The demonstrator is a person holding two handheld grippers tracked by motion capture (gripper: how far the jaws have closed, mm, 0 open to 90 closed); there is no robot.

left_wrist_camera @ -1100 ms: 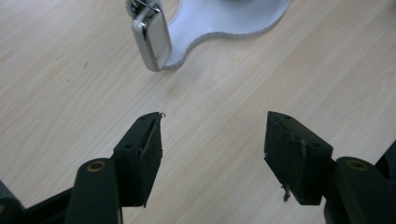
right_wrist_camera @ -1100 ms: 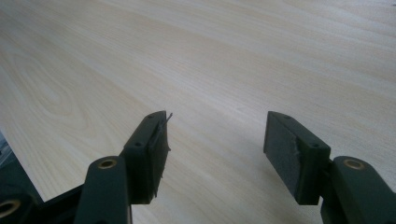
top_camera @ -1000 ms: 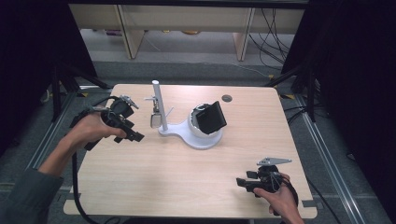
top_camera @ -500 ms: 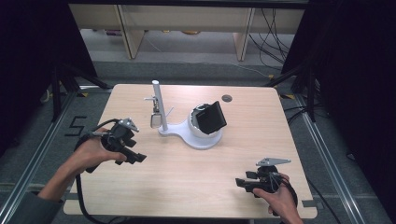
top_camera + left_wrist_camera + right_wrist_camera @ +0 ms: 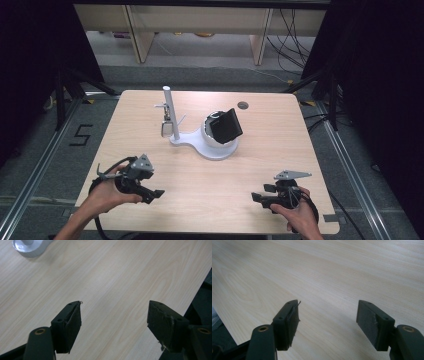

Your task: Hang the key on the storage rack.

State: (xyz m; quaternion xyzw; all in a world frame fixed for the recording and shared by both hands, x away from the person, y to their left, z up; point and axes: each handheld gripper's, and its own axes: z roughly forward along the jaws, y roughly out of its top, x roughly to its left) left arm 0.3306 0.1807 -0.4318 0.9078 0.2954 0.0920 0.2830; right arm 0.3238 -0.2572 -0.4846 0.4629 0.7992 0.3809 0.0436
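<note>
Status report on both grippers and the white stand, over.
Left gripper open, empty. Right gripper open, empty. White stand untouched mid-table, black device seated on it. Nothing between.

Stand [image 5: 202, 145] mid-table [image 5: 280, 150]; post [image 5: 168, 112] at left

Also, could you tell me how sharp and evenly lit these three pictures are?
High view: table evenly lit, surroundings dark, white stand slightly soft. Left gripper view: jaws crisp, stand base blurred. Right gripper view: wood grain softens with distance, no glare.

Round white plastic stand base [image 5: 29, 247] cut off by top edge in left claw view; small metal clip [image 5: 166, 120] on white post too small to tell.
</note>
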